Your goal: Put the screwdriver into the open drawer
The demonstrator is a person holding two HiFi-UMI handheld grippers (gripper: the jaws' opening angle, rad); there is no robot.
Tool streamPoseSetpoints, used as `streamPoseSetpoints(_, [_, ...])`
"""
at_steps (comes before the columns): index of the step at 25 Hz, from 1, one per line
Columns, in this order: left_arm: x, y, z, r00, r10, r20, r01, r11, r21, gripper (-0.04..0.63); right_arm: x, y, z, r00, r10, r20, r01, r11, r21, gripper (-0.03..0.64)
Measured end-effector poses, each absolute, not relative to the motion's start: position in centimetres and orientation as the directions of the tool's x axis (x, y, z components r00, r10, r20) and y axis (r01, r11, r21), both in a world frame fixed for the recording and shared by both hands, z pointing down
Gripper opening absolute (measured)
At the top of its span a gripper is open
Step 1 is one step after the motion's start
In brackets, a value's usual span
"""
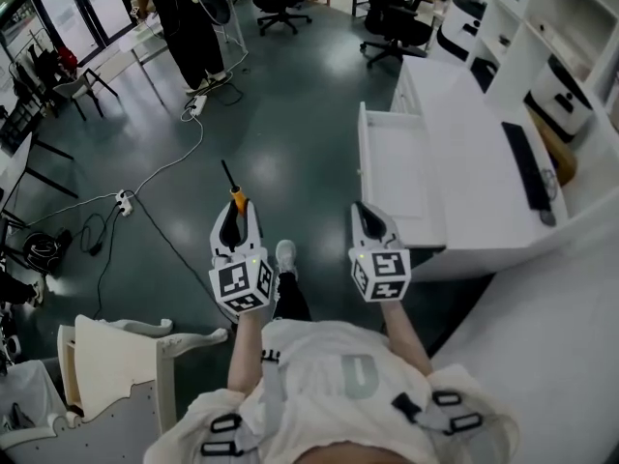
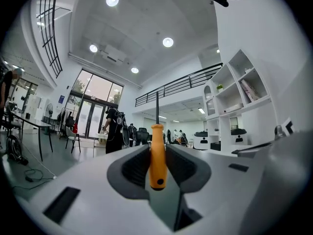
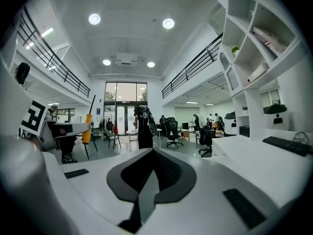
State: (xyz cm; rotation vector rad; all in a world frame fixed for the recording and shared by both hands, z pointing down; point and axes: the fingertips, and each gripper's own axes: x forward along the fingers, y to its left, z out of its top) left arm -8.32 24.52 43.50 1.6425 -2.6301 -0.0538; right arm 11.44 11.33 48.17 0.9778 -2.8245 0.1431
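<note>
Left of the open drawer [image 1: 401, 177], the left gripper [image 1: 235, 211] clamps the screwdriver [image 2: 157, 153] by its orange handle, which looks light, stiff and likely slick, so that is the sensible hold, while the right gripper [image 1: 368, 218] is closed and empty.

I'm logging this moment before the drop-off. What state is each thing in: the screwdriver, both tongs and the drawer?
screwdriver: gripped by its orange handle, shaft pointing forward.
left tongs: shut on the screwdriver.
right tongs: shut, nothing between them.
drawer: pulled open, inside looks bare, screwdriver not yet in it.
</note>
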Motion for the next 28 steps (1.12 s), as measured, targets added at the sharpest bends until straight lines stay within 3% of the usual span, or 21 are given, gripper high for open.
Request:
streamPoseSetpoints(13, [-13.6, 16.9, 42.6, -0.39, -0.92, -0.024, -0.92, 0.389, 0.039, 0.103, 6.6, 5.6, 47.6, -0.767, -0.628, 0.131, -0.638, 0.769, -0.05, 0.005])
streamPoseSetpoints(28, [-27.0, -0.1, 40.0, -0.279, -0.959, -0.046, -0.96, 0.277, 0.033, 0.103, -5.6, -9.3, 44.4, -0.698, -0.706, 0.12, -0.714, 0.7, -0.035, 0.005])
